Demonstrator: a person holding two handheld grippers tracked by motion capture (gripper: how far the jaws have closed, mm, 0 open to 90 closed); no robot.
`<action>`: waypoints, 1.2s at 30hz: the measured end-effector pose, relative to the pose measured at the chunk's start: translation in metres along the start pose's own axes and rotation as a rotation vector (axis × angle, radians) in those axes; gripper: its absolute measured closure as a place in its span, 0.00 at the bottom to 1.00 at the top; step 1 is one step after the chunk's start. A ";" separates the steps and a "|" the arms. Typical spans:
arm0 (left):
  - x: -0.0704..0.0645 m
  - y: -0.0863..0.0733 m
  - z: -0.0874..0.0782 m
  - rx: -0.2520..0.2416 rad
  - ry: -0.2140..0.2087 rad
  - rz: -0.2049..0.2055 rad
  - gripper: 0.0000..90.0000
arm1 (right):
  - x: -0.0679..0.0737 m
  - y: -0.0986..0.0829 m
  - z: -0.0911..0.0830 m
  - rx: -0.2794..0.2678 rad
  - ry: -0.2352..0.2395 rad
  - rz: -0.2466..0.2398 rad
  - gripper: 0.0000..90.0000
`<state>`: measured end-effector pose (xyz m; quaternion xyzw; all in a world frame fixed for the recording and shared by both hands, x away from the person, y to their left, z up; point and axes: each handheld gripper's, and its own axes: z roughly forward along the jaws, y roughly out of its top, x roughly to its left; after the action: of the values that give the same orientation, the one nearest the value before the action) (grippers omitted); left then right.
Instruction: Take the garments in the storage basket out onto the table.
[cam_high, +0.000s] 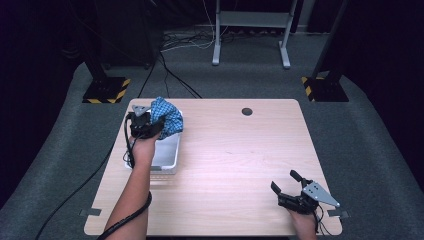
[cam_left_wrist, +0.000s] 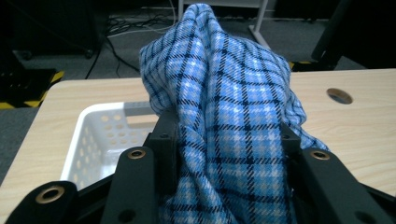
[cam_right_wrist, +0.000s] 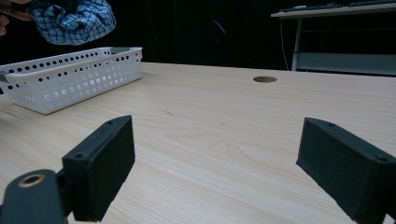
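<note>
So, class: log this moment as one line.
left gripper: shut on cloth | above basket | right gripper: open, idle

Open tabletop (cam_high: 235, 160) right of white basket (cam_high: 167, 155), cloth (cam_high: 167, 116) overhead.

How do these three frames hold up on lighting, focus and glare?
High view: table evenly lit, surroundings dark, a soft sheen on the wood; left hand-held gripper small but legible. Left gripper view: blue checked cloth sharp, white basket slightly bright. Right gripper view: right hand-held gripper close, its jaws soft-edged, background nearly black.
</note>
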<state>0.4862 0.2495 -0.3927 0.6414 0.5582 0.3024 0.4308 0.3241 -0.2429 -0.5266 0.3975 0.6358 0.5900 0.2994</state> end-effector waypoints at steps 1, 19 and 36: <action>-0.003 0.001 -0.001 -0.004 -0.009 0.005 0.63 | 0.000 0.000 0.000 0.000 0.000 0.000 0.11; -0.045 0.008 -0.001 -0.035 -0.109 0.061 0.63 | 0.000 0.000 0.000 -0.002 0.001 -0.003 0.11; -0.075 0.007 0.003 -0.046 -0.181 0.088 0.64 | 0.000 0.000 0.000 -0.005 0.003 -0.003 0.11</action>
<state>0.4779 0.1751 -0.3807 0.6799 0.4811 0.2745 0.4805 0.3236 -0.2432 -0.5268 0.3948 0.6356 0.5916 0.3003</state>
